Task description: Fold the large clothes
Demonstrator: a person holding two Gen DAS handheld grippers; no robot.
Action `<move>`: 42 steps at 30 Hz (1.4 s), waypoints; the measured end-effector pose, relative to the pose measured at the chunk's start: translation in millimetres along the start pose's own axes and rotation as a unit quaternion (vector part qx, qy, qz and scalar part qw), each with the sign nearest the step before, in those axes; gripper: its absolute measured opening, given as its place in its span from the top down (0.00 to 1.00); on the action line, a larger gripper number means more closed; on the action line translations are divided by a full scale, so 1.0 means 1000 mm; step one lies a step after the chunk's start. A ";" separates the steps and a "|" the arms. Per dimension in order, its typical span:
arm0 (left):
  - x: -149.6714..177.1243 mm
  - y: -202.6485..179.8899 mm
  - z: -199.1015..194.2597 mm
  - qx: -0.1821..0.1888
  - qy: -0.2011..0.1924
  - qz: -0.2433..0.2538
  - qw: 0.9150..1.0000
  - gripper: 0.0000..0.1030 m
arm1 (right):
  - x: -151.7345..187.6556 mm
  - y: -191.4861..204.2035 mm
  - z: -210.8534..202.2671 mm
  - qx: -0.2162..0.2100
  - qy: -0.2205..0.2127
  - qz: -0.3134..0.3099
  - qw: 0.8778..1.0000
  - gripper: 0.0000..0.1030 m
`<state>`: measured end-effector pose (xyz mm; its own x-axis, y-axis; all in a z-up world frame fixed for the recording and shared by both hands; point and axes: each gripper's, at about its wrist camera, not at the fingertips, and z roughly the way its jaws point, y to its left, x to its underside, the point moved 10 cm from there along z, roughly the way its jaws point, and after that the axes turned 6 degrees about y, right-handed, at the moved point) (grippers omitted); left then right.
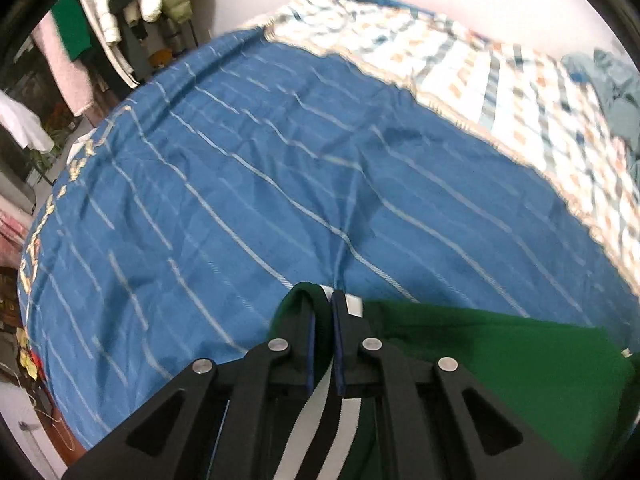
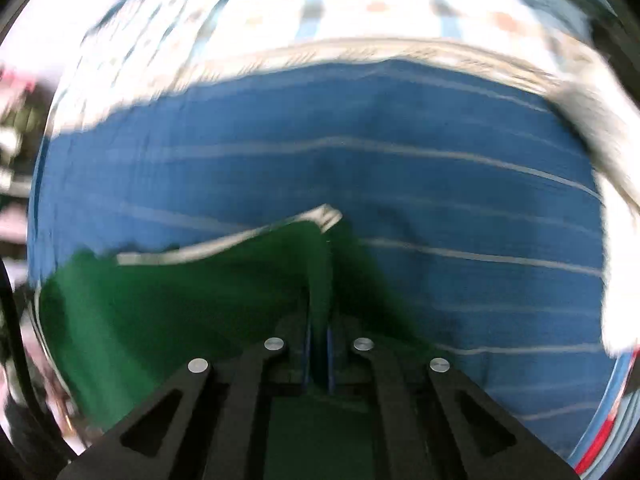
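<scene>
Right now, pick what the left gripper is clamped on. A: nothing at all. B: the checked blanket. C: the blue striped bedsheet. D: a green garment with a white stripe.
D: in the left wrist view the left gripper has its jaws closed on the green garment, whose white stripe runs between the pads, with the blue sheet lying beyond it.
</scene>
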<state>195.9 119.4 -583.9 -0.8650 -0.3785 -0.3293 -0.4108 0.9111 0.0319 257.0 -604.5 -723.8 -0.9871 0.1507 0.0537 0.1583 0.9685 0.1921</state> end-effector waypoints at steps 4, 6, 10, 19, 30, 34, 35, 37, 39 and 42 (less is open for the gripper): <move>0.010 0.003 0.056 -0.010 0.066 0.012 0.998 0.92 | 0.010 -0.007 0.017 0.022 0.032 0.017 0.999 0.95; 0.009 0.004 0.056 -0.011 0.073 0.019 0.997 0.88 | 0.014 -0.003 0.022 0.023 0.053 0.013 0.998 0.94; 0.002 0.013 0.023 -0.019 0.052 0.010 0.998 0.84 | 0.010 -0.001 -0.006 0.029 0.014 0.024 0.999 0.82; 0.022 -0.014 -0.051 -0.023 -0.007 0.005 1.000 0.15 | 0.037 0.076 -0.060 -0.012 -0.042 -0.036 0.998 0.15; 0.084 -0.079 0.038 -0.066 0.063 0.066 0.994 0.00 | 0.054 0.147 0.101 -0.001 0.113 -0.057 0.992 0.67; 0.075 -0.078 0.041 -0.068 0.027 0.057 0.996 0.00 | 0.049 0.151 0.100 0.020 0.122 -0.033 0.992 0.67; 0.074 -0.079 0.041 -0.066 0.024 0.053 0.996 0.00 | 0.052 0.153 0.090 0.024 0.120 -0.037 0.992 0.67; 0.071 -0.080 0.043 -0.066 0.029 0.053 0.996 0.00 | 0.059 0.157 0.065 0.009 0.097 -0.054 0.994 0.67; 0.069 -0.081 0.043 -0.066 0.035 0.061 0.995 0.00 | 0.072 0.139 0.041 0.008 0.076 -0.046 0.996 0.67; 0.069 -0.081 0.043 -0.059 0.044 0.062 0.995 0.00 | 0.086 0.081 0.030 0.036 0.059 -0.003 0.998 0.67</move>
<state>181.9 27.0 -649.5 -0.9308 -0.2828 -0.2315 -0.3266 0.9278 0.1801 183.9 -506.8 -732.5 -0.9777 0.1243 0.1693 0.1460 0.9816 0.1227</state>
